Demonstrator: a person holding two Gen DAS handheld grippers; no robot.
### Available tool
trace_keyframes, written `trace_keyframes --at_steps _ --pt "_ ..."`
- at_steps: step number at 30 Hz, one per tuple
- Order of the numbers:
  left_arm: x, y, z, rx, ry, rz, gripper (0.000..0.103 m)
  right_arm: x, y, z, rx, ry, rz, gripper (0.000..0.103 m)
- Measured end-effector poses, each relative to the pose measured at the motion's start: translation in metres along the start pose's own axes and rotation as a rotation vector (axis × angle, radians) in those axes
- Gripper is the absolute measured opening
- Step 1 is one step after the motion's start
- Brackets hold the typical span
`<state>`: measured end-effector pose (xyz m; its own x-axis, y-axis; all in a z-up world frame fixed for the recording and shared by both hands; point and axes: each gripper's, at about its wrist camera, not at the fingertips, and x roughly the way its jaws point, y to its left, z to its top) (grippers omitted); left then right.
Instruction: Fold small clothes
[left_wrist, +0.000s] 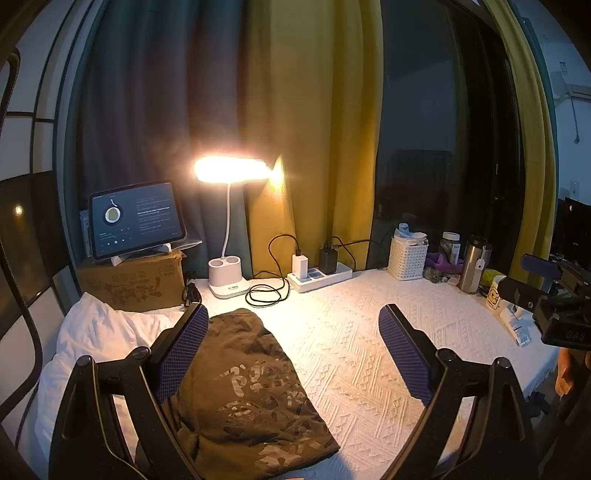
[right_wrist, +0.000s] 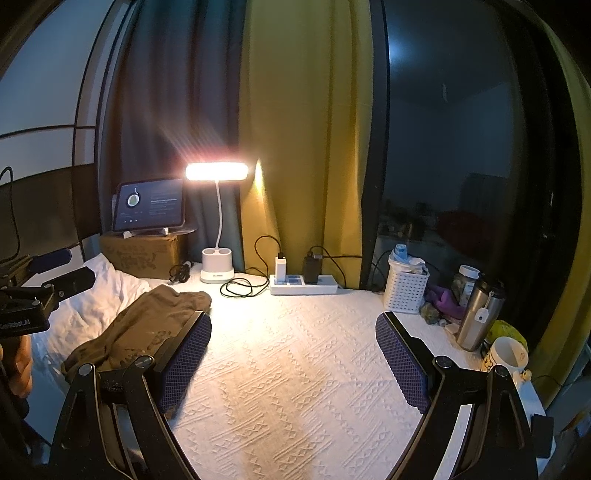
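Observation:
An olive-brown garment (left_wrist: 243, 387) with a pale print lies on the white textured tablecloth (left_wrist: 354, 354), at the left of the table. My left gripper (left_wrist: 293, 334) hovers open above it, the garment under its left finger and nothing between the pads. In the right wrist view the same garment (right_wrist: 136, 328) lies bunched at the left, beyond the left finger. My right gripper (right_wrist: 293, 338) stands wide open over bare cloth (right_wrist: 295, 369), holding nothing. Each gripper shows at the edge of the other's view.
A lit desk lamp (left_wrist: 229, 170) stands at the back, with a tablet (left_wrist: 136, 219) on a cardboard box (left_wrist: 133, 280), a power strip (left_wrist: 319, 275) and cables. A white basket (right_wrist: 404, 291), steel tumbler (right_wrist: 478, 314) and mug (right_wrist: 506, 356) crowd the right. White bedding (left_wrist: 96, 332) lies left.

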<state>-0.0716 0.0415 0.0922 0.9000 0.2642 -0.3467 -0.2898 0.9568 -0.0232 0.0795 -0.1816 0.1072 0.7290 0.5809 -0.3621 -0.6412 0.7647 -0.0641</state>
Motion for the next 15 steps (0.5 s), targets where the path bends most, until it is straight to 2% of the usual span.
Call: trace_keyframes --at_steps 15 --pt "0.001 -0.0041 -0.0004 0.007 -0.001 0.006 0.093 0.0007 -0.0006 -0.003 0.003 0.007 -0.004 0.092"
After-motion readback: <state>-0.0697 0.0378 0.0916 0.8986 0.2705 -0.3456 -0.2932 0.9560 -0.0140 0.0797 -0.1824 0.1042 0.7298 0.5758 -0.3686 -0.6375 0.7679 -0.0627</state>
